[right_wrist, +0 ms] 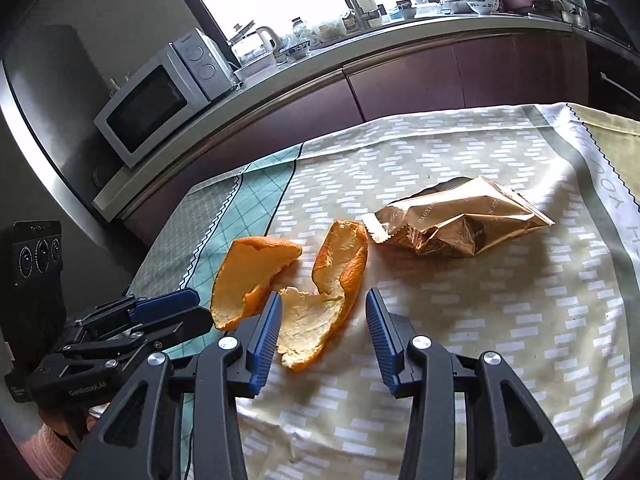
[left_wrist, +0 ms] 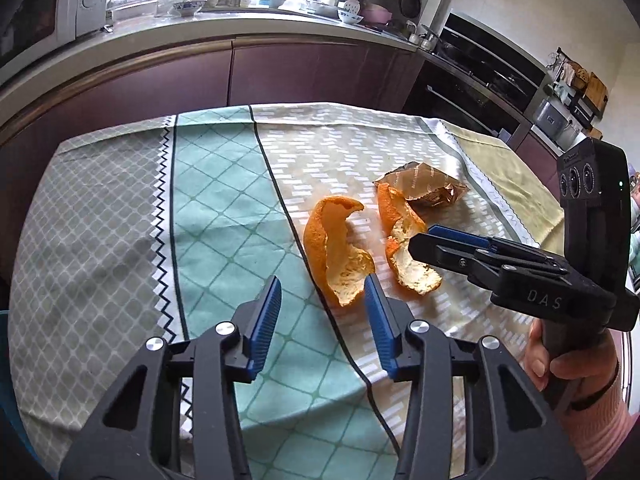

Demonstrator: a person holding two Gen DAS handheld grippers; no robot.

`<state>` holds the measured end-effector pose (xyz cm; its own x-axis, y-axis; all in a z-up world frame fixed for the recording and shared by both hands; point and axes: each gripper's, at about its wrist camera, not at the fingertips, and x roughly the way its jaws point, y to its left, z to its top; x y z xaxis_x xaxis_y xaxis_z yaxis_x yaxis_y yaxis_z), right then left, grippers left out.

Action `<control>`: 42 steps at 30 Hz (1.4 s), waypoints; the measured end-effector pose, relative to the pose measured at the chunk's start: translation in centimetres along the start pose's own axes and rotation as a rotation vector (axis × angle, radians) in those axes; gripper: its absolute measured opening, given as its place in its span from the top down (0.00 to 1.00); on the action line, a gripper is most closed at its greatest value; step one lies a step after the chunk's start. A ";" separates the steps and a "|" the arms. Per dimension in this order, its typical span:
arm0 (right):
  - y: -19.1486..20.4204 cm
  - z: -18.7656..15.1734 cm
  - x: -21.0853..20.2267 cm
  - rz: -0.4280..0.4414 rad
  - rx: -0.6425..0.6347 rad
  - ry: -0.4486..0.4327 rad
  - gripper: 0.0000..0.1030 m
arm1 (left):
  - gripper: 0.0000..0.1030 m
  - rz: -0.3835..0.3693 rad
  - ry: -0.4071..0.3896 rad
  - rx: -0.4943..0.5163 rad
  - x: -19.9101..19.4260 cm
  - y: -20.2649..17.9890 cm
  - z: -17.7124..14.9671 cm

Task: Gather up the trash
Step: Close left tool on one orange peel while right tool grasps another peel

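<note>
Both tongs spread, empty: left tongs [left_wrist: 322, 300] beside the left peel [left_wrist: 336, 248], right tongs [right_wrist: 323, 316] straddling the right peel [right_wrist: 320, 292]; wrapper [right_wrist: 460, 220] behind on the surface [right_wrist: 520, 340]. Risk: brittle curled peel tears, or tongs snag cloth

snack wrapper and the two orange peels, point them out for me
snack wrapper [right_wrist: 464, 222], right wrist view, middle of the crinkled foil.
left orange peel [right_wrist: 244, 276], right wrist view, on its curled orange skin.
right orange peel [right_wrist: 340, 268], right wrist view, on its pale inner side.
</note>
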<state>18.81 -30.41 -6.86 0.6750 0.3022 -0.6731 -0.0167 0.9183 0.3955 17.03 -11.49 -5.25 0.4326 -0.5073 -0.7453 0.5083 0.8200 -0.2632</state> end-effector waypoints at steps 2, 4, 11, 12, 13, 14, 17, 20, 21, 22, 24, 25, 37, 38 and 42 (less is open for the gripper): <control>-0.1 0.1 0.4 0.003 0.004 0.005 0.61 | 0.64 -0.003 0.015 -0.016 0.7 0.4 0.2; 0.0 0.1 0.6 0.006 0.004 0.005 0.63 | 0.69 -0.013 0.026 -0.030 1.4 0.8 0.4; -0.6 0.0 1.2 0.022 0.041 0.021 0.86 | 0.90 -0.032 0.040 -0.049 2.2 1.1 0.5; -0.7 0.0 1.2 0.023 0.044 0.021 0.86 | 0.91 -0.032 0.040 -0.050 2.3 1.0 0.4; -0.7 0.0 1.2 0.026 0.047 0.021 0.88 | 0.91 -0.032 0.039 -0.054 2.3 1.1 0.4; -0.8 0.0 1.1 0.028 0.051 0.019 0.89 | 0.92 -0.032 0.036 -0.061 2.2 1.1 0.3; -0.9 -0.2 0.8 0.043 0.066 0.010 0.91 | 0.93 -0.030 0.020 -0.085 1.4 1.6 -0.2; -0.5 -0.5 0.2 0.063 0.063 -0.001 0.93 | 0.93 -0.026 0.004 -0.101 0.3 2.1 -0.6; -0.2 -0.5 0.0 0.070 0.060 -0.004 0.93 | 0.94 -0.028 -0.006 -0.103 -0.2 2.2 -0.8; 0.0 -0.6 -0.2 0.080 0.056 -0.006 0.93 | 0.94 -0.025 -0.016 -0.104 -0.8 2.4 -1.1; 0.7 -0.8 -0.5 0.107 0.050 -0.009 0.94 | 0.94 -0.019 -0.036 -0.104 -2.2 2.8 -1.7; 1.1 -0.9 -0.7 0.122 0.047 -0.011 0.94 | 0.94 -0.012 -0.047 -0.100 -2.9 2.9 -2.0; 8.2 -1.5 -0.5 0.291 -0.038 0.022 0.94 | 0.94 0.073 -0.157 -0.150 -12.3 7.8 -6.4; 9.0 -1.6 -0.2 0.308 -0.049 0.031 0.94 | 0.94 0.082 -0.168 -0.163 -13.2 8.4 -6.9; 12.3 -2.0 1.0 0.359 -0.095 0.066 0.94 | 0.94 0.128 -0.208 -0.190 -16.4 10.6 -8.6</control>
<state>17.78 -18.35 -3.91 0.5651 0.6219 -0.5422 -0.3136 0.7697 0.5560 8.86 7.80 -1.07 0.6373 -0.4241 -0.6435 0.3000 0.9056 -0.2998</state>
